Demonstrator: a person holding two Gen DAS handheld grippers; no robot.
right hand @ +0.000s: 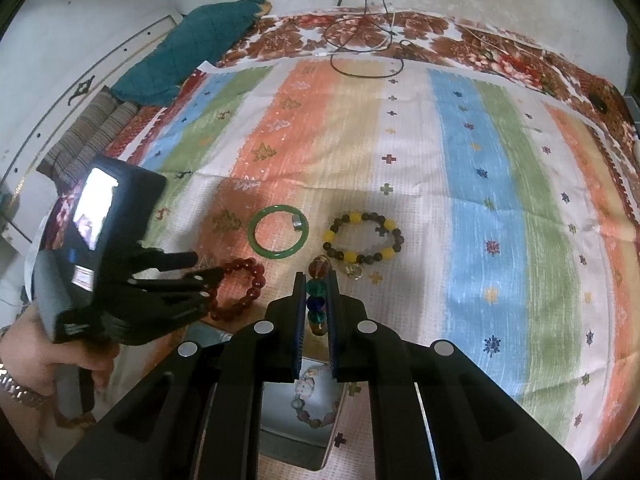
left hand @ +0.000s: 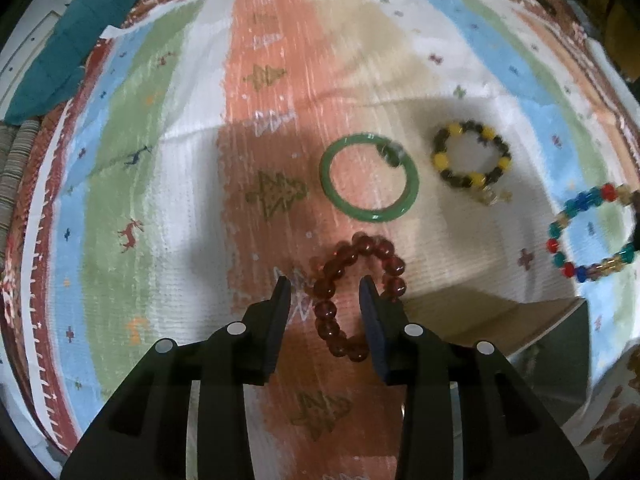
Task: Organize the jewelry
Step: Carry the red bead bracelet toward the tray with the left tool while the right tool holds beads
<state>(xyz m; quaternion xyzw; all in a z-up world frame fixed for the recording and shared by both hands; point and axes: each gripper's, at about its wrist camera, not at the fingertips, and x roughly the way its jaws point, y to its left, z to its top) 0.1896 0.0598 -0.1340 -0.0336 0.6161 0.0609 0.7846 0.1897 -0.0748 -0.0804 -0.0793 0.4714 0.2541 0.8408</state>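
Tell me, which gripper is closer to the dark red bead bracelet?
Left. The left gripper straddles the red bracelet, jaws open; the right gripper sits off to its side, clamping a multicolored bracelet.

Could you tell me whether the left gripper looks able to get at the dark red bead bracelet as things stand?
Probably yes: the left gripper is open, its fingers straddling the dark red bead bracelet on the striped cloth, with nothing between them.

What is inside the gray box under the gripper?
In the gray box lies one pale beaded bracelet. The right gripper, shut on the colorful bracelet, hides the rest.
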